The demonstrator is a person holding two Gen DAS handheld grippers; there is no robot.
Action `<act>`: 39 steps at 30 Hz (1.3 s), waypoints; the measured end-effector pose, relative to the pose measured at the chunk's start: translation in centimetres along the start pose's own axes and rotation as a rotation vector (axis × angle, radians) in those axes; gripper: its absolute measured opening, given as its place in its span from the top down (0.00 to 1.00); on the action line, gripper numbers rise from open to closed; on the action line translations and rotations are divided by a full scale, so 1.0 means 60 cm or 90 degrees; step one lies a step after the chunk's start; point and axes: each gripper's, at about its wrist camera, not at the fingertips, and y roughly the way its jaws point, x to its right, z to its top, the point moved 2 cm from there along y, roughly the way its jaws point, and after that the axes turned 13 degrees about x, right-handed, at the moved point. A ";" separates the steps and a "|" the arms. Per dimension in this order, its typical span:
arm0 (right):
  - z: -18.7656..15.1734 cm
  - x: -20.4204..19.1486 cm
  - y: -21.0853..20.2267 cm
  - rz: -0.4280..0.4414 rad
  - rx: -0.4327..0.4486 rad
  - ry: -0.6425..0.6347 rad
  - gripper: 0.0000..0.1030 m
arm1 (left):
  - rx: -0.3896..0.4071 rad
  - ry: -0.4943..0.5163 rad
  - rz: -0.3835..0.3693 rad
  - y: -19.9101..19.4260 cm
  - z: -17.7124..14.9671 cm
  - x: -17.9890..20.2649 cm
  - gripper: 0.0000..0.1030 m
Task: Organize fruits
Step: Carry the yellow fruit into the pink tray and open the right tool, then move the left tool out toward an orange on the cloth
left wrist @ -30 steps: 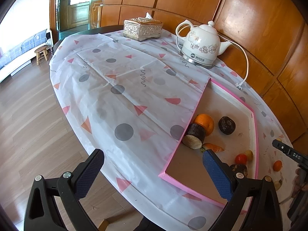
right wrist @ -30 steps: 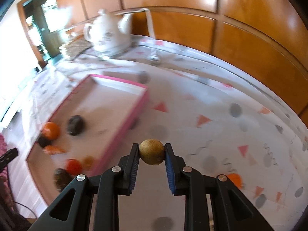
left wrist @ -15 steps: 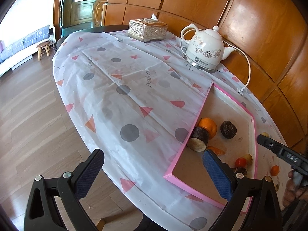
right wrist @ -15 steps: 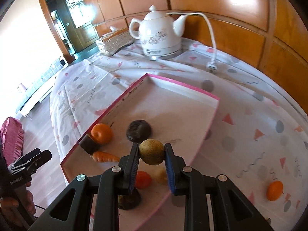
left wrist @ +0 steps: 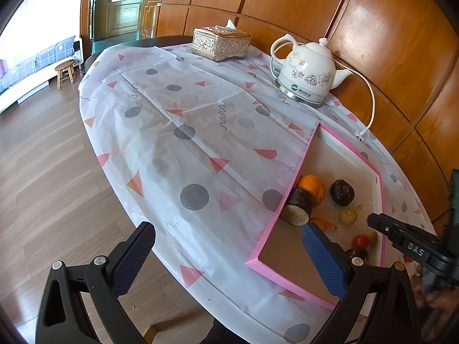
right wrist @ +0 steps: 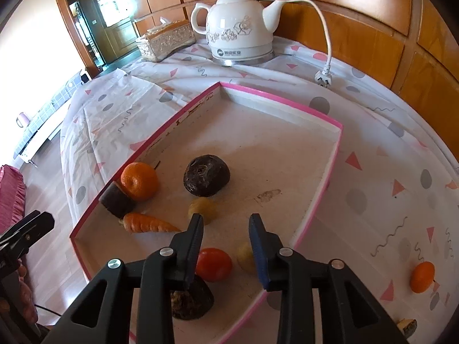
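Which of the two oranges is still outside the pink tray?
The small orange on the patterned cloth to the right of the tray. The other orange lies inside, against the tray's left wall.

The letters "DAS" stand in white on the right gripper [left wrist: 413, 248], while the kettle [right wrist: 239, 33] base label is too small to read.

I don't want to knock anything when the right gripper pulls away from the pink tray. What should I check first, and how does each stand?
1. Right gripper has let go: ok, jaws opening, nothing between them.
2. Yellow-brown fruit is inside the pink tray: ok, on its floor beside the dark round fruit.
3. Fruit has settled: cannot tell.
4. Left gripper is out of the way: ok, open and empty at the table edge.
5. Fruit left outside: not ok, a small orange is on the cloth.
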 end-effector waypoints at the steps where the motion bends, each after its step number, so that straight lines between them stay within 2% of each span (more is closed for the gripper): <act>1: 0.001 0.000 -0.007 -0.001 0.004 -0.004 0.68 | 0.001 0.001 -0.001 -0.001 0.000 0.002 0.00; 9: -0.005 0.006 -0.072 -0.026 0.038 -0.045 0.65 | 0.003 0.013 -0.008 -0.006 0.001 0.013 0.00; 20: -0.025 0.038 -0.133 -0.054 0.056 -0.051 0.65 | 0.004 0.031 -0.016 -0.012 0.000 0.029 0.00; 29: -0.037 0.095 -0.185 -0.097 0.069 -0.028 0.65 | 0.005 0.050 -0.027 -0.019 -0.003 0.046 0.00; 39: -0.056 0.191 -0.250 -0.179 0.076 0.014 0.65 | 0.007 0.081 -0.040 -0.026 -0.008 0.069 0.00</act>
